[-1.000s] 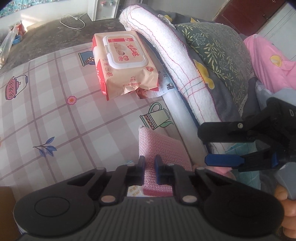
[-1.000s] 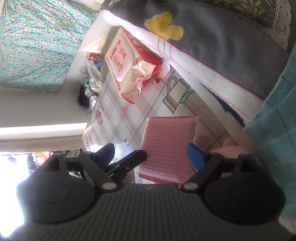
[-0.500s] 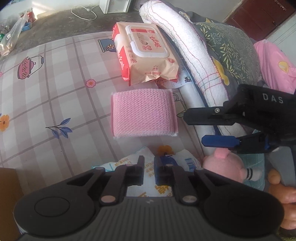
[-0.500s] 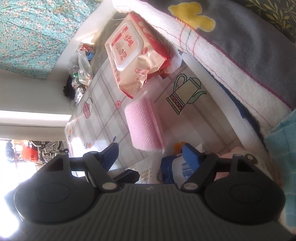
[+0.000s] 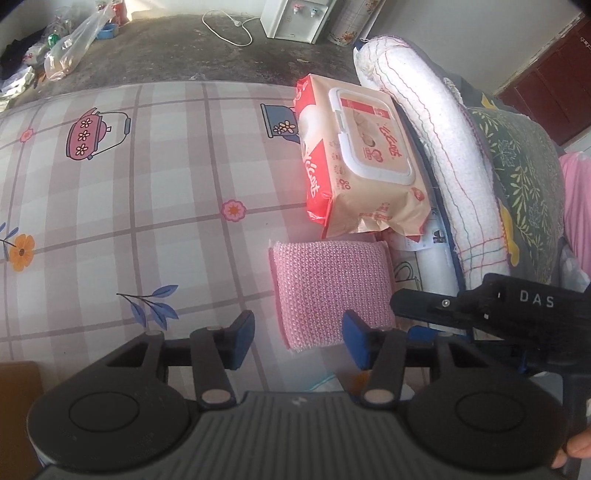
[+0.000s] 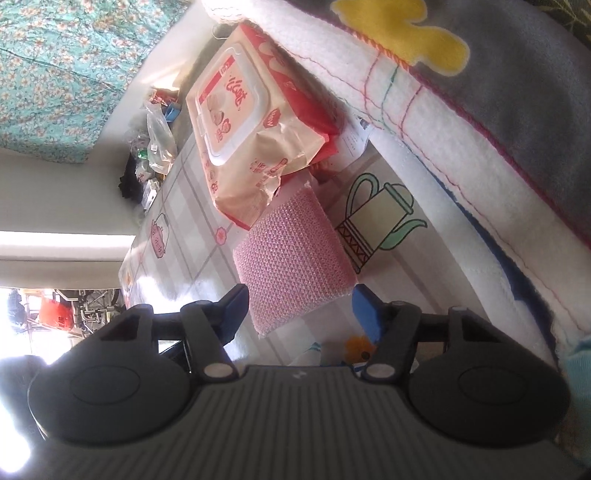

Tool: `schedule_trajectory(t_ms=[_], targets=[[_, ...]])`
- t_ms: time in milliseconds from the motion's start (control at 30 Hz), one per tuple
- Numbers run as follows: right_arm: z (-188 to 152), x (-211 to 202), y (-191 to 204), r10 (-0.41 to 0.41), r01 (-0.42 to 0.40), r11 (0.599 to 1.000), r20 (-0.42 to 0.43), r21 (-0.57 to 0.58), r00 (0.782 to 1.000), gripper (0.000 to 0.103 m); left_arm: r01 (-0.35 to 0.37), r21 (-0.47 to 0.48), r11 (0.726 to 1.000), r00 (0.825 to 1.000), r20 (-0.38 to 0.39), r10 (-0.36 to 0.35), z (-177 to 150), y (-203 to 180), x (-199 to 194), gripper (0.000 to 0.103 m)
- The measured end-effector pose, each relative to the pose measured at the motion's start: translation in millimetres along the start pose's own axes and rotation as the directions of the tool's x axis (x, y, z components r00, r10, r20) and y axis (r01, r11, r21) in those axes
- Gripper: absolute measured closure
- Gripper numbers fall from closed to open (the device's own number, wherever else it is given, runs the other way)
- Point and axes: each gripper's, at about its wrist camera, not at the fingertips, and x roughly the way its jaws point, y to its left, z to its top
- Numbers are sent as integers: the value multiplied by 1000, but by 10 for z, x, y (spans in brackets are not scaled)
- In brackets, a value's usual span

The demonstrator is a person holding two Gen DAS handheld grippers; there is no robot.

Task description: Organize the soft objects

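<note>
A checked tablecloth printed with teapots, jugs and flowers is covering the work surface and filling most of the left wrist view. A pink sponge is lying flat on it, just right of centre, with its far edge touching or nearly touching a pack of wet wipes sitting at 1 o'clock from it. A rolled white towel and a dark leaf-patterned cushion are stacking up along the cloth's right edge, from 12 to 3 o'clock.

The left gripper is hovering over the sponge's near left corner; its jaws have just been opening and are standing apart, pressing on nothing. The right gripper is showing the same sponge from the other side: its jaws have just been closing but are standing apart, the sponge's near edge lying beyond the blue fingertips without contact. In the left wrist view this right gripper is reaching in at 4 o'clock.

Beyond the table, at 12 o'clock, a bare grey floor is running to a white water dispenser, a white cable and a clear plastic bag at 10 o'clock. In the right wrist view a turquoise flowered curtain is hanging at 10 o'clock.
</note>
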Motion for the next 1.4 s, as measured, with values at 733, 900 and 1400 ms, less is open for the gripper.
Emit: schedule_trajectory(t_ms=[733,900,1400], targets=[[-68,-73,81,83,-81,996,64,-34,995,65,28,-13,1000,999,-35,-28,-84,-168,-137,65],[-236,-392,108,138,-134,990,83,-49,987,66,64,-6,998,998,4,-64,-243,-220,-554,66],[-1444,-1408,895,298,-278,920,31,-276,954,70,231,-14,973,963,143,-227,-1194,188,-2067,79]])
